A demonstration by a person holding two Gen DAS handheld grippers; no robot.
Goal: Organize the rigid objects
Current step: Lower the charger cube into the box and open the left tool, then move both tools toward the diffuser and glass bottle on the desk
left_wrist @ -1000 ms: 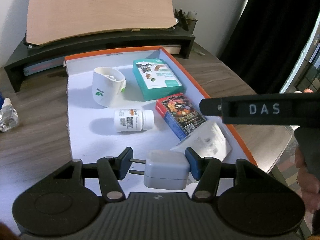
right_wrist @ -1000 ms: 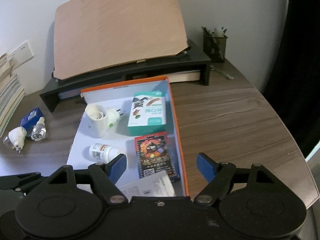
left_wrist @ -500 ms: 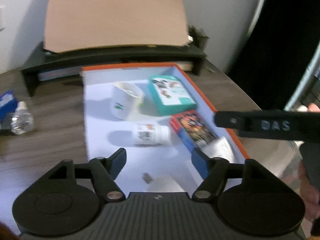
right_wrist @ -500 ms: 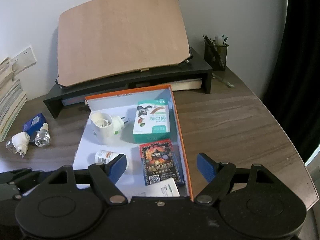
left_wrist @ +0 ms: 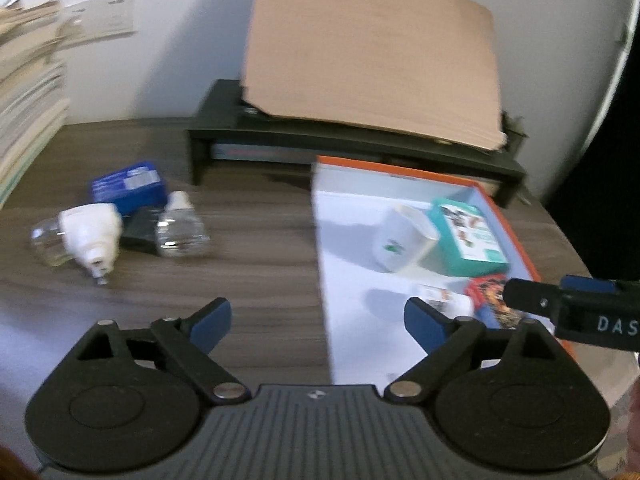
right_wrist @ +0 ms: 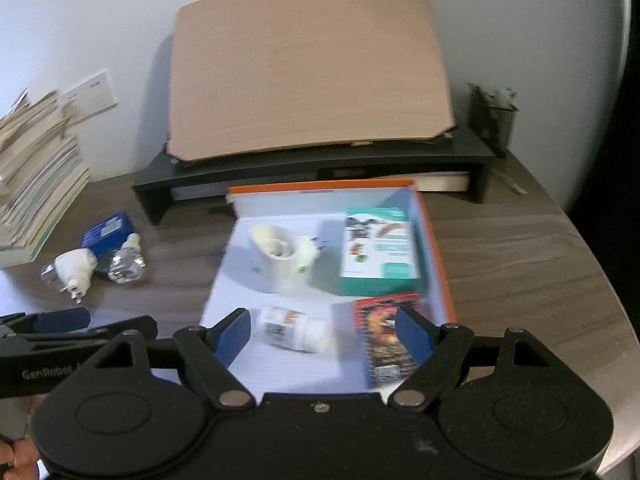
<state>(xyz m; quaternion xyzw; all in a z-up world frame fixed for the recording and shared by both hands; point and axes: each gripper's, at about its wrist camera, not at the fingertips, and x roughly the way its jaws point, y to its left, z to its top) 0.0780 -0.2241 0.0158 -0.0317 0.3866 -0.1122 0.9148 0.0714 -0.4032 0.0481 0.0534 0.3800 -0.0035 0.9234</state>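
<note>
An orange-rimmed white box [right_wrist: 438, 264] holds a white plug-in cup [right_wrist: 280, 256], a teal carton [right_wrist: 378, 252], a red card pack [right_wrist: 384, 332] and a lying white pill bottle [right_wrist: 296, 330]. Left of the box on the table lie a white plug device [left_wrist: 94, 236], a clear bottle [left_wrist: 180, 228] and a blue box [left_wrist: 128, 186]. My left gripper [left_wrist: 318, 320] is open and empty above the table at the box's left edge. My right gripper [right_wrist: 324, 332] is open and empty above the box's near end.
A black monitor riser [right_wrist: 320, 164] with a tilted wooden board [right_wrist: 308, 68] stands behind the box. A stack of books [right_wrist: 36, 164] is at the far left, a pen holder [right_wrist: 494, 120] at the back right. The table edge curves at the right.
My left gripper has opened and let go of the grey charger in the box, then swung left toward the loose items on the table. The right gripper has moved slightly forward.
</note>
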